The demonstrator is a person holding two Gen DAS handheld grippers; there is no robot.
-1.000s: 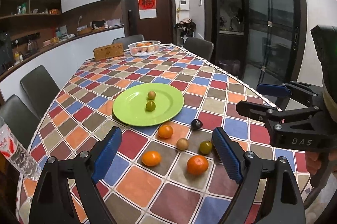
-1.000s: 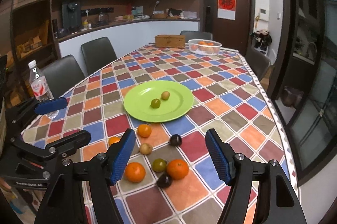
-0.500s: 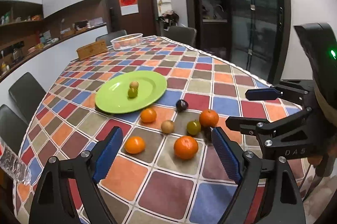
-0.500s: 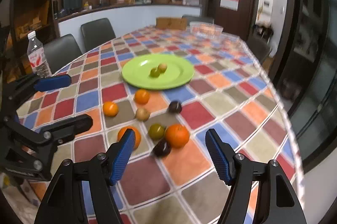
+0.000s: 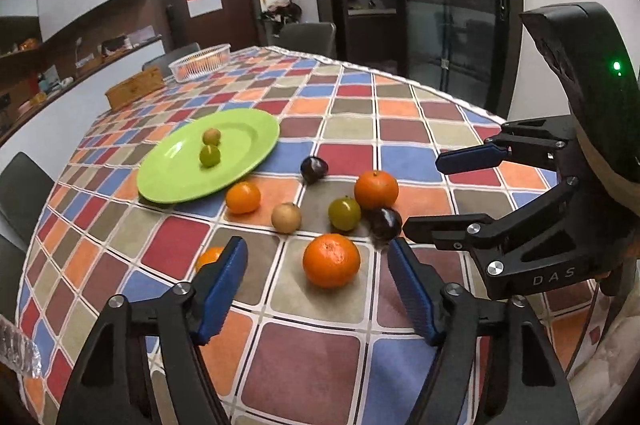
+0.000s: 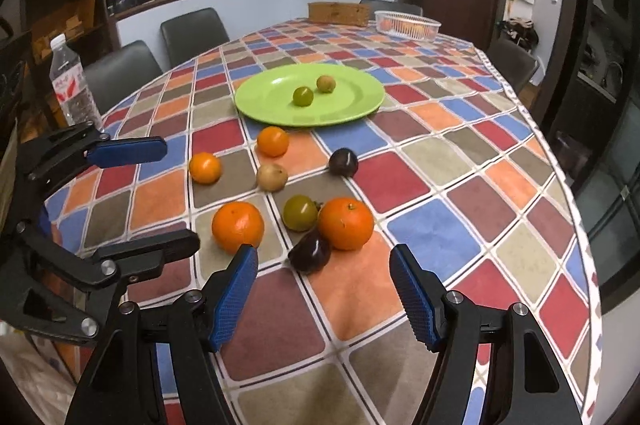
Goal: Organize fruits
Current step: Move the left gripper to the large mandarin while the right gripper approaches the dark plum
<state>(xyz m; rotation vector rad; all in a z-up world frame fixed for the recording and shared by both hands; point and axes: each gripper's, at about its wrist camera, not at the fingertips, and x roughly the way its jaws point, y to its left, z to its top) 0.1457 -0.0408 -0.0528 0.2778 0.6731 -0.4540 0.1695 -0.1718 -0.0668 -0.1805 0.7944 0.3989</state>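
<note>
The fruits sit in a loose cluster on the checked table (image 6: 460, 185), just in front of the green plate (image 6: 352, 105), which carries a green fruit (image 6: 303, 96) and a tan one (image 6: 325, 83) side by side. Off the plate I count two big oranges, one (image 5: 331, 260) nearest my left tongs (image 5: 318, 289) and the other (image 6: 346, 223) ahead of my right tongs (image 6: 324, 289). That second orange touches an olive-green fruit (image 6: 301, 213) on one side and a dark plum (image 6: 311, 253) below it. Farther back lie a tan fruit (image 6: 272, 177), two small oranges (image 6: 273, 141) (image 6: 205, 167) and a second plum (image 6: 343, 161) nearer the plate. My left tongs have just been closing, yet they stand spread with nothing pinched; the near orange lies beyond their tips, not between the blue pads (image 5: 224, 285). My right tongs are spread too and hold nothing, hanging above the cloth with the plum and orange just past them. Each tool shows in the other's view, close beside it and pointing at the same cluster. At the table's far end stand a white basket (image 6: 408, 23) of oranges and a wooden box (image 6: 339, 13); a water bottle (image 6: 72, 89) stands at the left edge, and dark chairs (image 6: 192, 33) line that side.
</note>
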